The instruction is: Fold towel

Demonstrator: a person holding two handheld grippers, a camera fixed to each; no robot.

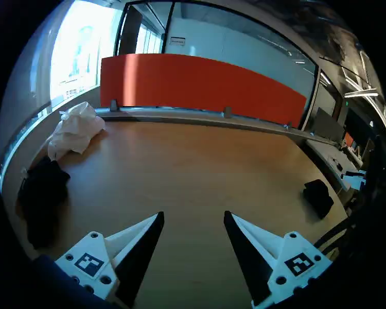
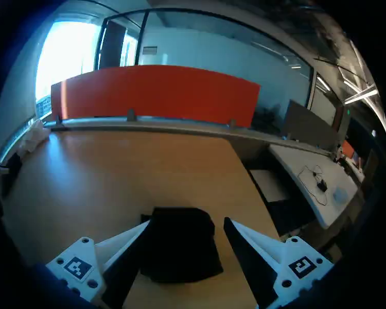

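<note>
- Holds the left tool (image 1: 193, 219) wide open over bare tabletop (image 1: 203, 159), nothing between the fingers; looks parked there, free for the next cloth.
- Holds the right tool (image 2: 188, 222) just as wide and also empty, fingers straddling a dark towel (image 2: 180, 242) without pressing on it.
- Finds that towel lying flat near the right edge of the tabletop as a compact, squared bundle; reads as already folded, and probably set there to leave the middle free.
- Places a white cloth (image 1: 75, 131) crumpled at the far left, by the orange divider (image 1: 203, 85), and a dark heap (image 1: 42, 198) at the near left; likely pieces waiting their turn, kept well apart from the folded one.
- Takes, at a guess, the small dark bundle (image 1: 318, 196) at the right of the left gripper view for the same towel.
- Leaves, on this reading, only a last tidy of this towel or a pull-away, then a reach left for an unfolded piece.
</note>
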